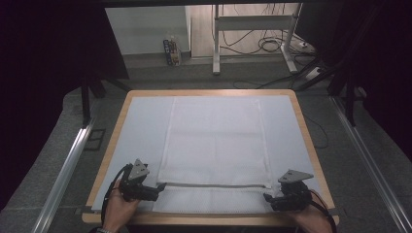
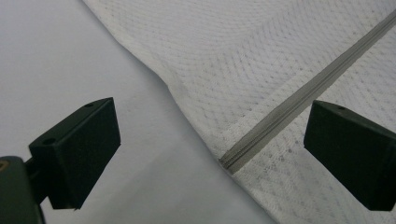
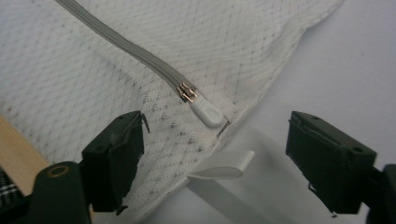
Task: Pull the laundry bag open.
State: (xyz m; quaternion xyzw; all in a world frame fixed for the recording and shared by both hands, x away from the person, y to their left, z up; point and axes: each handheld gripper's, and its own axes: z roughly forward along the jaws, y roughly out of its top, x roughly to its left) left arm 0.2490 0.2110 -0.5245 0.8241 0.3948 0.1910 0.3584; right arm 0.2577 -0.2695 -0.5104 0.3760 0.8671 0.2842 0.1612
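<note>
Standing at the near edge of the desk (image 1: 111, 145), a person holds a gripper in each hand over a white mesh laundry bag (image 1: 216, 141) that lies flat on the pale sheet (image 1: 145, 121) covering the desktop. Starting at the left, the left gripper (image 1: 160, 187) hangs at the near left corner of the bag; in the left gripper view its fingers (image 2: 77, 149) stand wide apart, one over the bare sheet and one over the mesh, with the left end of the grey zipper (image 2: 299, 98) between them and nothing pinched. The zipper runs straight across the near part of the bag and looks closed along its length. At its right end sits the metal slider with a white pull tab (image 3: 208, 113), close to the bag's right edge, and a white fabric loop (image 3: 222, 167) sticks out just beyond the seam. The right gripper (image 1: 268, 198) hovers there, its fingers (image 3: 114, 156) open on either side of the tab and clear of it. I judge the step in hand to be lining up on both ends of the zipper. Next, the left fingers would need to pin the bag's corner while the right ones close squarely on the small tab, not on loose mesh, before drawing it leftward.
</note>
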